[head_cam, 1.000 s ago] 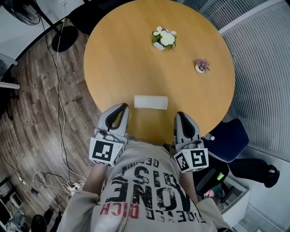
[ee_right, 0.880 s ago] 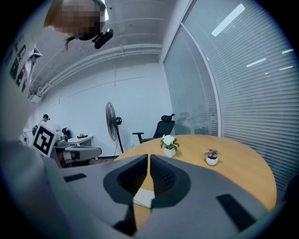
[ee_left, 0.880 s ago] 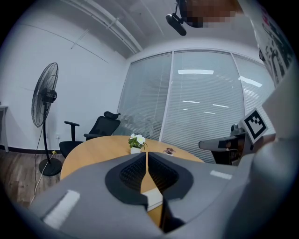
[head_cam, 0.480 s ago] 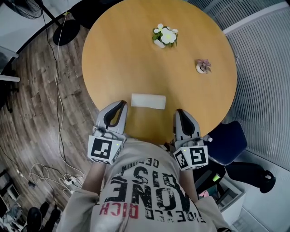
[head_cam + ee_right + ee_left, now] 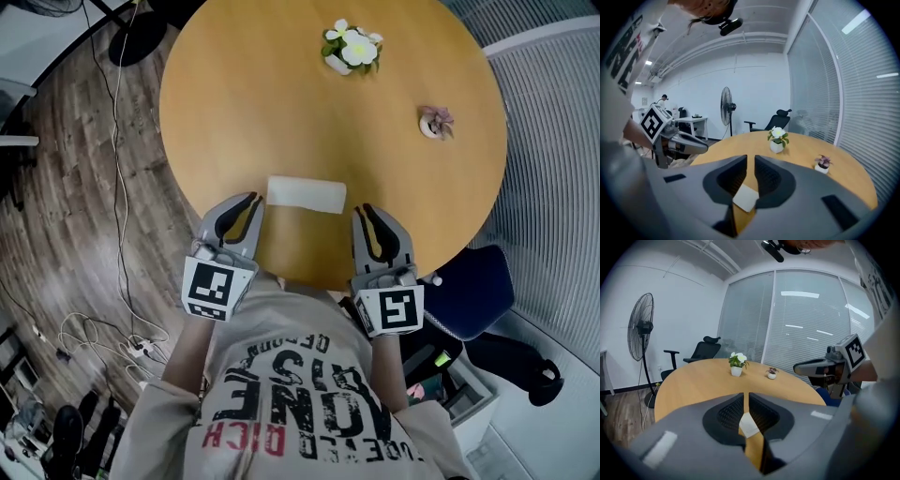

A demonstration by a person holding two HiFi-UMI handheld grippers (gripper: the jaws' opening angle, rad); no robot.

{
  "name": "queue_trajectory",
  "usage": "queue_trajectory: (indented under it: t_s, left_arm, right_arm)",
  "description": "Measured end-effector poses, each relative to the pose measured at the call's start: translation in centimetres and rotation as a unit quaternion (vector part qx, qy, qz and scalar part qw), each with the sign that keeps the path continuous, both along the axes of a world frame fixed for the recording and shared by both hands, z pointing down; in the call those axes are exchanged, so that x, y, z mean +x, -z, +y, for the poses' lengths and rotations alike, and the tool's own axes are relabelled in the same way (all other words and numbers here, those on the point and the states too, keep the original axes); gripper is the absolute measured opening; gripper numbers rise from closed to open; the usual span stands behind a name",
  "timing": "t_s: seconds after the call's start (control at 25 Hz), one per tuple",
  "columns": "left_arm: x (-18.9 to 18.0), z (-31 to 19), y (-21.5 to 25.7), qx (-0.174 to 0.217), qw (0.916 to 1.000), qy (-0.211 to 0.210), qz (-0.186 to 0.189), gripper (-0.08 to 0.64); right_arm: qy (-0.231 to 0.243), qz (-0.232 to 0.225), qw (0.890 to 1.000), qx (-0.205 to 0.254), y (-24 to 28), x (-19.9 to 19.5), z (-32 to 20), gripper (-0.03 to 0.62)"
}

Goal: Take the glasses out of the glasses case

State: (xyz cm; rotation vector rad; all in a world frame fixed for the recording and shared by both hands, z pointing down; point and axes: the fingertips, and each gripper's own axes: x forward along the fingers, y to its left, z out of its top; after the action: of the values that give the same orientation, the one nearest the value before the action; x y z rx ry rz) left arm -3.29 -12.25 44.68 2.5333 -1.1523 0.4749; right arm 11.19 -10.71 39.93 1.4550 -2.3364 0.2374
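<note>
A closed white glasses case lies flat near the front edge of the round wooden table. My left gripper hangs just left of the case's left end, jaws shut with nothing in them. My right gripper sits just off the case's right end, also shut and empty. In the left gripper view the case shows as a white patch low behind the nearly touching fingertips. In the right gripper view the case lies below the closed jaws. Neither gripper touches the case.
A white-flowered pot and a small pink plant stand on the far half of the table. A blue chair is at the right, and cables lie on the wooden floor at the left. A standing fan is beyond the table.
Both grippers have dropped and moved forward over the table's edge, ending on either side of the case. The case has not moved on the table.
</note>
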Motion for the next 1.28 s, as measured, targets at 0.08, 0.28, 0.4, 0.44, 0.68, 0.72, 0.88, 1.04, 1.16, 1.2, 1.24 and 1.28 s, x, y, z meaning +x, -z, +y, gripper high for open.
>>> queue_trajectory:
  t_s: [0.08, 0.28, 0.4, 0.44, 0.68, 0.72, 0.88, 1.04, 1.16, 1.2, 1.24, 1.28]
  left_arm:
    - [0.2, 0.4, -1.8, -0.015, 0.9997, -0.012, -0.013, 0.088]
    - [0.6, 1.4, -6.5, -0.058, 0.9963, -0.031, -0.055, 0.127]
    - [0.7, 1.9, -9.2, -0.077, 0.9922, -0.048, -0.085, 0.136]
    - [0.7, 2.3, -10.1, -0.086, 0.9906, -0.053, -0.093, 0.137]
    - [1.2, 2.9, -12.8, -0.113, 0.9853, -0.060, -0.112, 0.137]
    - [1.3, 2.8, -12.8, -0.115, 0.9849, -0.061, -0.114, 0.138]
    - [1.8, 2.8, -12.1, -0.122, 0.9840, -0.069, -0.110, 0.138]
    - [2.0, 2.5, -12.8, -0.141, 0.9804, -0.070, -0.119, 0.138]
    - [2.3, 2.3, -13.0, -0.147, 0.9796, -0.070, -0.118, 0.137]
    - [2.3, 2.3, -13.0, -0.147, 0.9795, -0.071, -0.118, 0.137]
    - [2.4, 2.3, -13.0, -0.146, 0.9795, -0.072, -0.119, 0.133]
    - [2.4, 2.3, -13.0, -0.145, 0.9795, -0.073, -0.120, 0.132]
  right_arm:
    - [0.027, 0.033, 0.999, -0.003, -1.2, -0.4, -0.2, 0.021]
    - [0.070, 0.089, 0.993, -0.033, -4.9, -0.8, -0.1, 0.109]
    - [0.098, 0.136, 0.985, -0.051, -7.4, -0.9, 0.1, 0.126]
    - [0.110, 0.154, 0.980, -0.056, -8.3, -1.0, 0.3, 0.128]
    - [0.177, 0.221, 0.955, -0.085, -12.7, -1.7, 1.6, 0.163]
    - [0.184, 0.226, 0.952, -0.089, -13.2, -1.8, 1.8, 0.167]
    - [0.199, 0.263, 0.940, -0.088, -14.5, -1.8, 2.1, 0.173]
    - [0.205, 0.307, 0.927, -0.073, -15.1, -1.4, 1.7, 0.173]
    - [0.207, 0.324, 0.921, -0.069, -15.1, -1.4, 1.5, 0.174]
    - [0.207, 0.330, 0.919, -0.068, -15.2, -1.3, 1.5, 0.173]
    - [0.207, 0.336, 0.916, -0.066, -15.2, -1.3, 1.5, 0.173]
    - [0.208, 0.341, 0.914, -0.064, -15.3, -1.4, 1.5, 0.173]
